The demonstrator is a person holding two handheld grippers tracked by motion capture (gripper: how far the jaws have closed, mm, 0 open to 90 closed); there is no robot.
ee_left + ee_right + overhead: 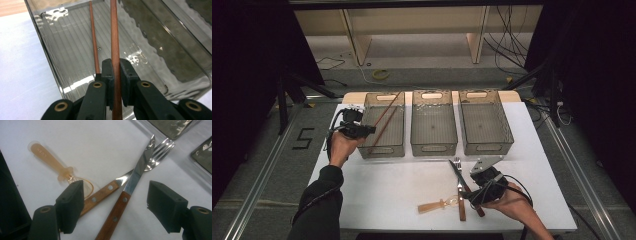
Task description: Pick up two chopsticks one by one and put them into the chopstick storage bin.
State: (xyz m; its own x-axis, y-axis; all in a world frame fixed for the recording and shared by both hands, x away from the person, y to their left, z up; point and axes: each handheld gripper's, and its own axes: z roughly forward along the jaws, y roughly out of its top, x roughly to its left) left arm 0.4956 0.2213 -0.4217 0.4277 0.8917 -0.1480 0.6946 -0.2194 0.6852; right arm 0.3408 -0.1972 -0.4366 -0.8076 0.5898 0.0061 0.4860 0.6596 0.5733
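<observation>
Left gripper (362, 130) holds a chopstick (381, 131) over the left bin (398, 150); right gripper (473, 192) hovers above knife (462, 182), fork (458, 187) and spoon (437, 204) on the near table (377, 185).

Across the middle of the high view we see a white tabletop (402, 185). Two empty smoky-clear bins stand side by side on its far half, the middle bin (434, 122) and the right bin (485, 121), each with a handle slot in its end wall. Beyond the tabletop, in the upper part of the frame, pale wooden shelving (412, 30) stands on the floor, with a yellow loop of cable (381, 74) lying before it and black cables (507, 45) trailing down at upper right.
</observation>
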